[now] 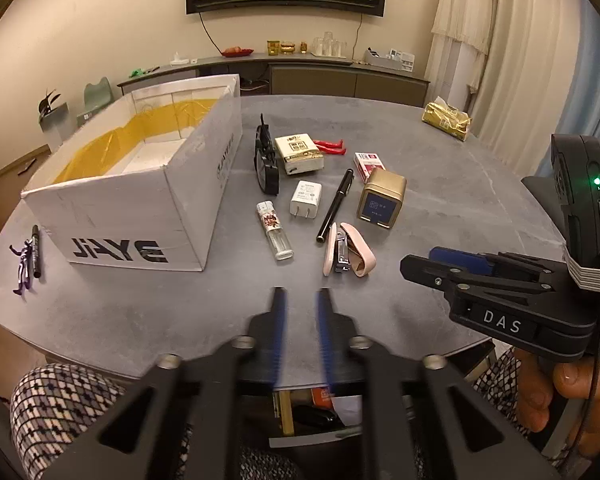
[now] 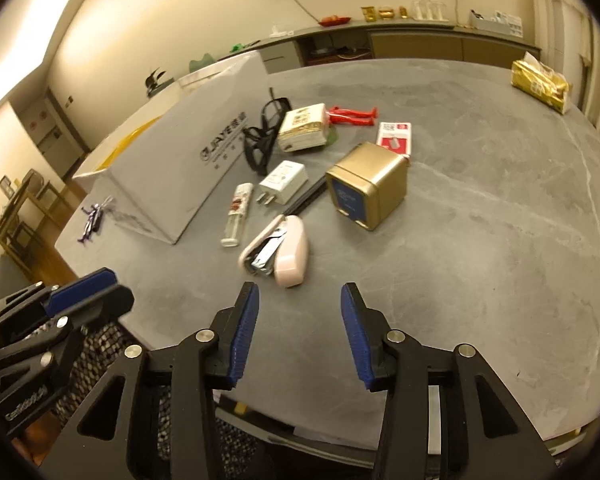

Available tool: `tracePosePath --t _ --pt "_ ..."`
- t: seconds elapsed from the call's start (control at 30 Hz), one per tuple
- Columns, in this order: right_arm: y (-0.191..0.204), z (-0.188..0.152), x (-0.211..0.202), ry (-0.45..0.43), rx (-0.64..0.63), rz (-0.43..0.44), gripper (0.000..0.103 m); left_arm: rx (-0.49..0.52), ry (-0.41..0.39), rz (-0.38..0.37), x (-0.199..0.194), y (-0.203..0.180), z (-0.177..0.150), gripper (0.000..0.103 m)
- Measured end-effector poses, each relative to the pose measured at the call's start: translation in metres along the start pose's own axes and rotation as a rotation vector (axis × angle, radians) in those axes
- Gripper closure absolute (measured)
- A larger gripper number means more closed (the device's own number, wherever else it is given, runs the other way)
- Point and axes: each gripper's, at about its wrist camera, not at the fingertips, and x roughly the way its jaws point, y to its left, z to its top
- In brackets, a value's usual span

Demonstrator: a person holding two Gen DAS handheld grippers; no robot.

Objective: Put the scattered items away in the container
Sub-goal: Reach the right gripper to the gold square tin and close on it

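Left wrist view puts the white cardboard box [image 1: 140,196] on the left half of the grey table [image 1: 440,208], open at the top, with yellow tape lining its inner walls and nothing visible inside. To its right lie the scattered items: black glasses [image 1: 266,164] just beside the box wall, a cream tissue pack [image 1: 299,153] with a red toy [image 1: 332,146] behind it, a white charger plug [image 1: 305,200], a clear lighter [image 1: 275,231], a black pen [image 1: 335,206], a pink stapler [image 1: 346,250] nearest the front edge, a gold tin [image 1: 381,198] and a red-and-white packet [image 1: 367,165] touching its far side. On the box's other side sit a black marker [image 1: 36,251] and a purple figurine [image 1: 23,266], close together. A gold tissue pack [image 1: 446,119] lies well apart at the far right.

Above the near table edge the left gripper [image 1: 301,300] hangs with its jaws narrowly parted, holding nothing. In the right wrist view the right gripper [image 2: 300,300] stands wide and empty, just short of the stapler
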Motion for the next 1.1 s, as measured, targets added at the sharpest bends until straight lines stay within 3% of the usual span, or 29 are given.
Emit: tracePosePath --t 0.07,0.67,0.77,1.1 --pt "-0.007 0.0 0.008 0.02 0.017 -0.008 0.056 -0.011 0.012 -0.023 0.006 0.001 0.001 0.054" --pt "-0.049 0.039 0.05 0.058 0.06 -0.028 0.051 -0.013 0.125 -0.041 0.074 -0.008 0.01 0.05" --pt "-0.049 0.048 0.061 0.084 0.022 -0.052 0.049 -0.025 0.122 -0.067 0.082 -0.011 0.013 0.043" --pt "-0.047 0.073 0.083 0.09 -0.056 -0.099 0.048 -0.068 0.11 -0.134 0.115 -0.012 0.024 0.038"
